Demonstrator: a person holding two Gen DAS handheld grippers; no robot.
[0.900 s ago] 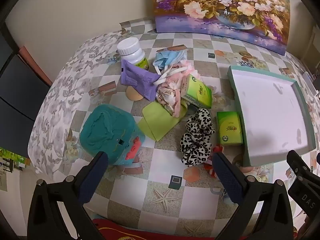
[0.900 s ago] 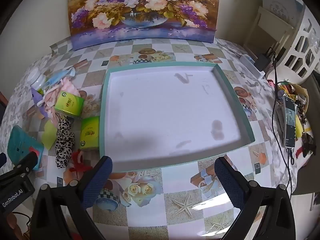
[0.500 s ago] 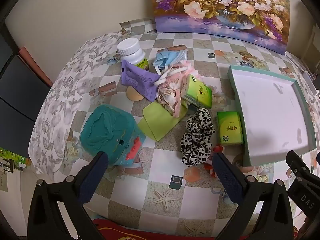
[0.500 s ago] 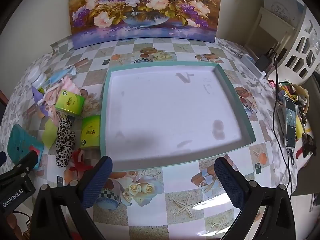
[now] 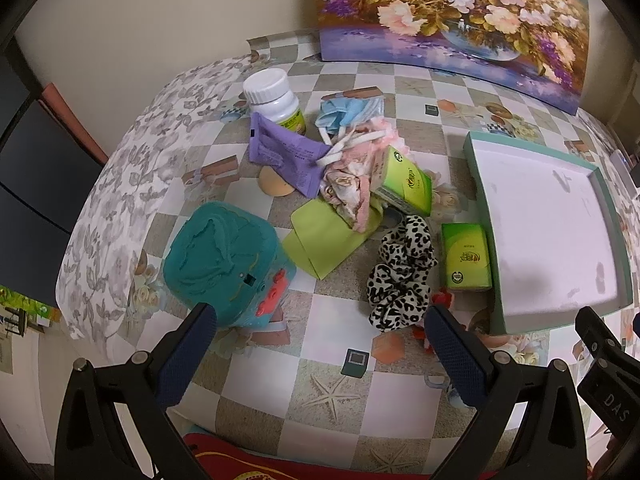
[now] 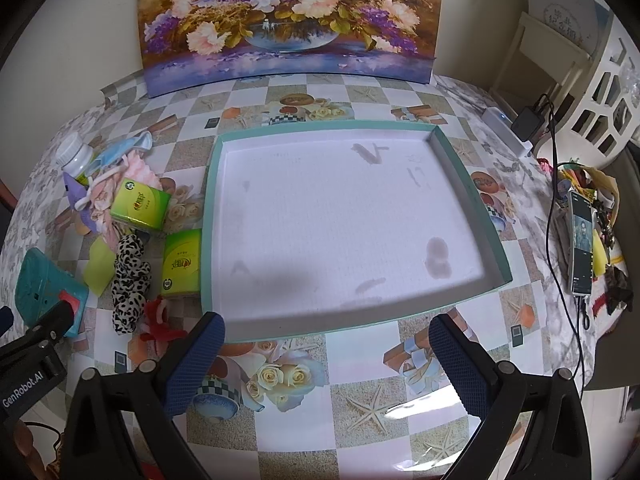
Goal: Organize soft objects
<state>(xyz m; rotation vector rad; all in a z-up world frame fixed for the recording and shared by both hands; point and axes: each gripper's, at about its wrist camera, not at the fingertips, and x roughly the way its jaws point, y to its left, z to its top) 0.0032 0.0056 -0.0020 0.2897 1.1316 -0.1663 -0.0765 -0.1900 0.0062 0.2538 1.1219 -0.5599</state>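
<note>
Left of one teal tray (image 6: 210, 216): two green tissue packs (image 5: 466, 262) (image 5: 405, 186), one leopard scrunchie (image 5: 400, 272), one white pill bottle (image 5: 274, 98), one purple pouch (image 5: 282, 152), one blue face mask (image 5: 348, 110)

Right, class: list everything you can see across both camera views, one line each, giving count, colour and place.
tray: 1, teal rim, white inside, empty, right of pile
tissue packs: 2, green, one beside tray, one on pile
scrunchie: 1, black-and-white spotted, left of the near pack
red scrunchie: 1, near tray corner
teal box: 1, pile's near left
green pouch: 1, lime, centre
purple packet: 1, by bottle
bottle: 1, white, far left
mask: 1, blue, far
pink cloth: 1, mid-pile
painting: 1, floral, against wall
phone: 1, right edge
left gripper: open, empty
right gripper: open, empty
</note>
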